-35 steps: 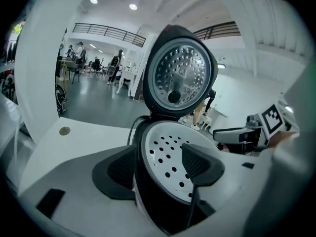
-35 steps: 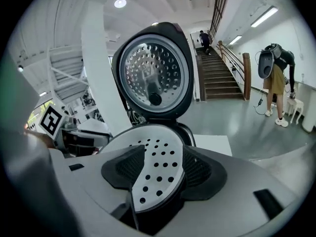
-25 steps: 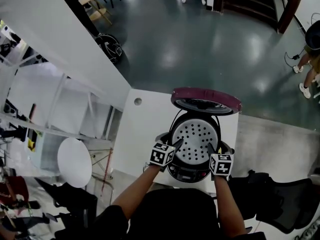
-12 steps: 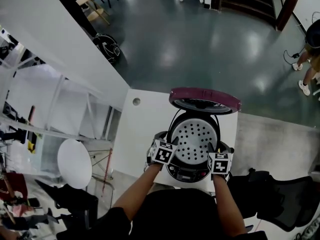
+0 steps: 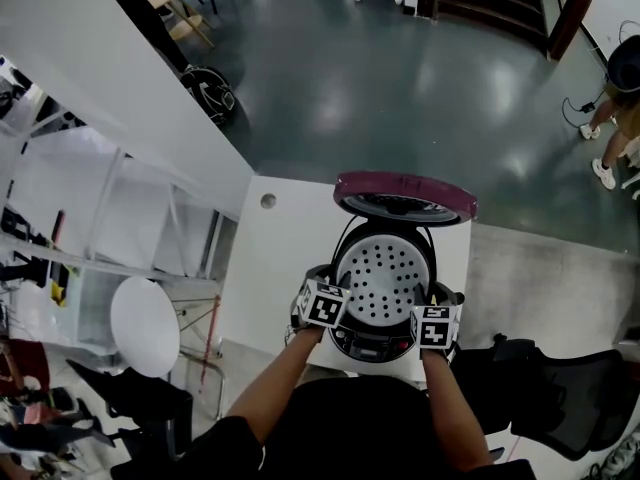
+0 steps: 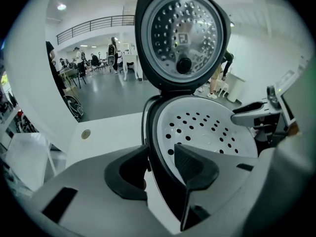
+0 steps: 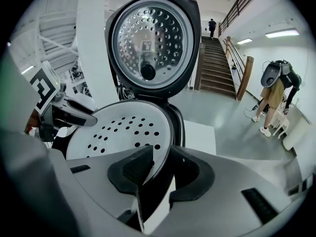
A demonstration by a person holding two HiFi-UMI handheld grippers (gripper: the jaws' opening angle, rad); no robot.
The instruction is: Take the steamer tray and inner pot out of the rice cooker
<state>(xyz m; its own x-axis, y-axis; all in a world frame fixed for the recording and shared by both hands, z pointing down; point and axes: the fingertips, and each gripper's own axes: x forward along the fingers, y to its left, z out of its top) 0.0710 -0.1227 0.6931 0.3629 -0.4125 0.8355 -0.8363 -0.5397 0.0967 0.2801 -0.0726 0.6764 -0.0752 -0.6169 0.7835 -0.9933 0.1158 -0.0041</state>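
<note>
The rice cooker (image 5: 380, 344) stands open on the table, its maroon lid (image 5: 405, 198) tipped up at the back. A white perforated steamer tray (image 5: 385, 278) fills its mouth and hides the inner pot. My left gripper (image 5: 336, 290) straddles the tray's left rim (image 6: 154, 147), one pad outside the cooker wall and one over the tray (image 6: 207, 130). My right gripper (image 5: 428, 302) straddles the right rim the same way (image 7: 165, 147). Both pairs of jaws are closing with the rim between them, and a little gap still shows at the pads.
The cooker sits near the front edge of a small white table (image 5: 285, 268). A black chair (image 5: 560, 398) stands to the right and a round white stool (image 5: 145, 323) to the left. A person (image 7: 274, 95) stands by the stairs (image 7: 212, 68).
Both grippers' jaws have narrowed around the tray's rim. The left gripper has tilted and edged in a little; the right has stayed where it was.
</note>
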